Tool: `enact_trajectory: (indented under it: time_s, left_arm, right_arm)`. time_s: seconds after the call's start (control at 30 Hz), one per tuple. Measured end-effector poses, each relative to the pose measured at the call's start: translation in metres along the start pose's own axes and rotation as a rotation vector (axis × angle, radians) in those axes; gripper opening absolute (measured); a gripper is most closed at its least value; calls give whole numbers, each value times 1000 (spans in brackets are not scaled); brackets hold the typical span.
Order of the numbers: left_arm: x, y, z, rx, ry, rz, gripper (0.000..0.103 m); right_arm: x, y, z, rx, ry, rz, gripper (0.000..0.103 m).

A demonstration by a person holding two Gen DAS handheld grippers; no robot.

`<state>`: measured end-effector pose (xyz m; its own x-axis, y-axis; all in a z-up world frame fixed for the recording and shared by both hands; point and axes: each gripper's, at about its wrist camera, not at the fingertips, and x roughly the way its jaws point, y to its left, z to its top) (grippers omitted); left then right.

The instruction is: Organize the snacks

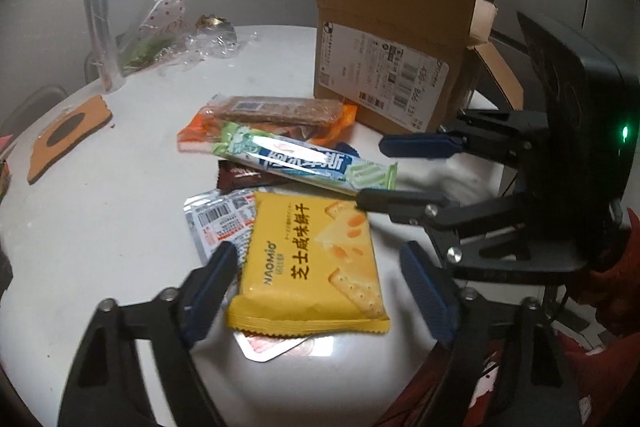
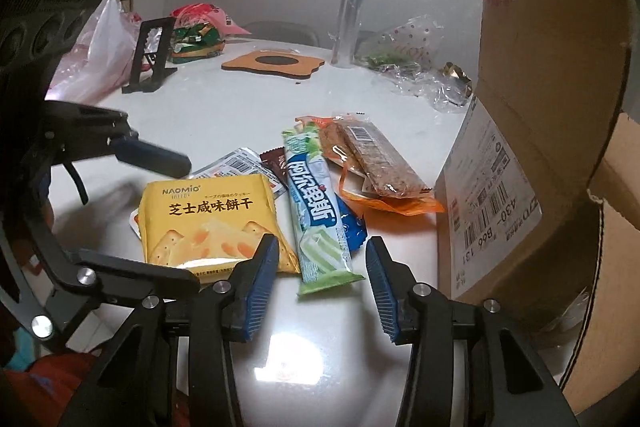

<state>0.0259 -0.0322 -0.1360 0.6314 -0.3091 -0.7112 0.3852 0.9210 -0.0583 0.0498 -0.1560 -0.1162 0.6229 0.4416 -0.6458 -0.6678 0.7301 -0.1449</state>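
Both grippers gape wide and hold nothing, the left gripper (image 1: 320, 291) straddling the yellow cracker pack (image 1: 310, 263) at lower centre, the right gripper (image 2: 322, 285) framing the near end of the green candy stick (image 2: 318, 207), with the cardboard box (image 2: 532, 163) at right on the white table (image 2: 224, 107).

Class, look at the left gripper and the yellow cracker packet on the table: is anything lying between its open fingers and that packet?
Nothing visible blocks it. The left gripper is open with the yellow cracker packet lying between its fingers, on top of the pile. The green candy stick lies beyond the packet, nearer the right gripper.
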Motion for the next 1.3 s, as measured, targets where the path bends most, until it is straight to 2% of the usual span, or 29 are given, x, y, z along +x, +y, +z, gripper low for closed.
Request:
enact_trajectory:
  time_s: [0.1, 0.27, 0.5, 0.57, 0.67, 0.73, 0.8, 1.03, 1.1, 1.3]
  left_arm:
    - [4, -2, -4, 25, 17, 39, 68]
    - [-2, 1, -6, 16, 0, 35, 65]
    - [-25, 21, -9, -68, -52, 25, 65]
    - [-30, 26, -10, -83, -59, 36, 65]
    - [-34, 33, -12, -113, -67, 58, 65]
    - [-37, 37, -13, -133, -74, 65, 65]
    - [-38, 40, -14, -145, -77, 65, 65]
    - [-40, 45, -12, -164, -94, 70, 64]
    - [-41, 49, -11, -180, -103, 69, 41]
    - [-38, 62, -10, -209, -85, 67, 41]
  right_arm:
    - [0, -1, 1, -2, 2, 9, 39]
    - [4, 3, -1, -22, 29, 12, 28]
    - [2, 1, 0, 26, 65, 97, 28]
    - [2, 1, 2, 27, 69, 123, 30]
    - [8, 2, 6, 18, 67, 93, 40]
    - [13, 2, 8, 18, 64, 84, 53]
    - [18, 1, 11, 25, 66, 89, 57]
    - [31, -9, 12, 86, 112, 111, 58]
    - [29, -8, 11, 94, 116, 128, 58]
    - [17, -2, 6, 113, 133, 203, 58]
